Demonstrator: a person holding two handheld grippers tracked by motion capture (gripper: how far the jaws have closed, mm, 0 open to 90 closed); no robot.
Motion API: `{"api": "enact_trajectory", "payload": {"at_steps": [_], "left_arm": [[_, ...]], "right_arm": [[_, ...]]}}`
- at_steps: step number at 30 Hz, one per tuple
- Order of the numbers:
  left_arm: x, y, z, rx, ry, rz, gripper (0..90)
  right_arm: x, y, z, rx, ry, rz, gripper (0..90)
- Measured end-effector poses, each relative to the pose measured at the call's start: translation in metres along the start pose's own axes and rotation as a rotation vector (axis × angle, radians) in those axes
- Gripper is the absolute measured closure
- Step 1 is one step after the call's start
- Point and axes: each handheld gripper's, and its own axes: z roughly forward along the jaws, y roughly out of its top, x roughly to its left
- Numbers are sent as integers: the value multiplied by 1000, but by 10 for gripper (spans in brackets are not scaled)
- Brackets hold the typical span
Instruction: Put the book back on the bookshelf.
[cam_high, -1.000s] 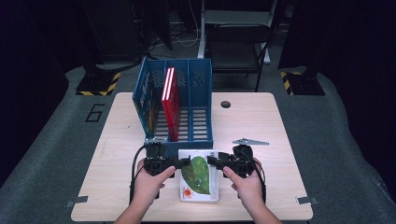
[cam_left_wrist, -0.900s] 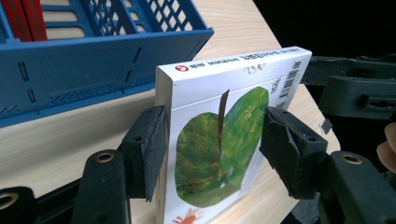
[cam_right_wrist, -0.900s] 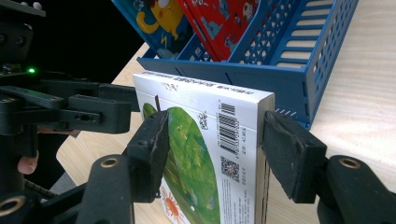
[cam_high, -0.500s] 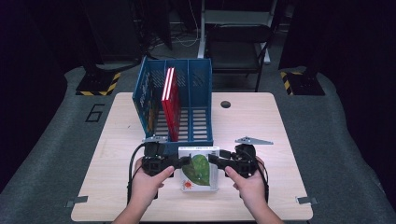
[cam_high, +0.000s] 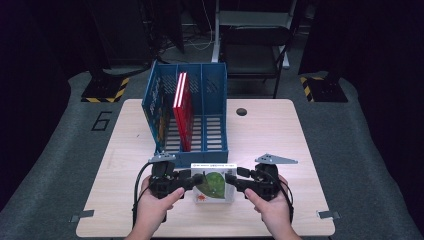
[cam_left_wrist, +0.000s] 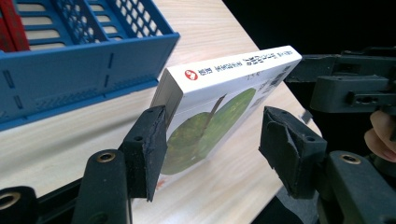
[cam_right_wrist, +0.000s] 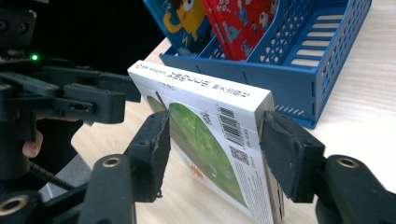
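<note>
A white book (cam_high: 212, 184) with a green leaf on its cover stands tilted on its long edge, spine up, in front of the blue file rack (cam_high: 190, 150). My right gripper (cam_right_wrist: 215, 149) is shut on the book (cam_right_wrist: 210, 130), one pad on the cover and one on the back. My left gripper (cam_left_wrist: 212, 149) is open around the opposite end of the book (cam_left_wrist: 219, 93). Its left pad touches the book and a gap separates the cover from the right pad. In the high view the left gripper (cam_high: 192, 180) and right gripper (cam_high: 231, 181) face each other across the book.
The rack holds a red book (cam_high: 182, 107) upright in its left slot and a cartoon-covered book (cam_right_wrist: 187, 18) against its left wall. The wooden table (cam_high: 300, 135) has a dark round hole (cam_high: 241, 111) at the back. A chair (cam_high: 255, 50) stands beyond the table.
The book has risen from lying flat to tilted on its edge between the two grippers. Both hands have shifted slightly forward, toward the rack.
</note>
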Motion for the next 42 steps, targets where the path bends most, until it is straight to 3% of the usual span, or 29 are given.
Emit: {"api": "enact_trajectory", "payload": {"at_steps": [5,15,20,26,29,30,31,32,33,34,35,36,42], "left_arm": [[-1,-6,-5,14,-17,10,432],[-3,-15,-6,35,-14,24,445],[11,-20,5,83,72,94,396],[20,-21,23,80,34,162,326],[22,-18,27,59,13,155,309],[20,-14,33,29,-6,151,307],[20,-12,35,28,2,153,289],[21,-11,36,33,14,127,330],[21,-11,36,33,14,127,373],[24,-9,37,31,19,78,383],[24,-9,37,31,19,78,381],[25,-9,38,42,51,108,381],[27,-8,49,84,72,90,377]], "right_arm": [[0,-8,-8,2,35,4,466],[1,-17,-9,33,31,-24,470],[-4,-20,-2,60,27,-14,472],[-7,-23,3,82,26,8,472],[-8,-23,4,84,40,11,479],[-7,-23,5,90,41,14,479],[-7,-24,6,93,40,8,479],[-7,-24,8,99,40,7,479],[-7,-24,8,99,40,7,479],[-10,-25,10,94,23,-7,480],[-13,-26,10,81,12,0,482],[-17,-26,10,77,14,17,482],[-39,-23,23,68,-68,48,428]]}}
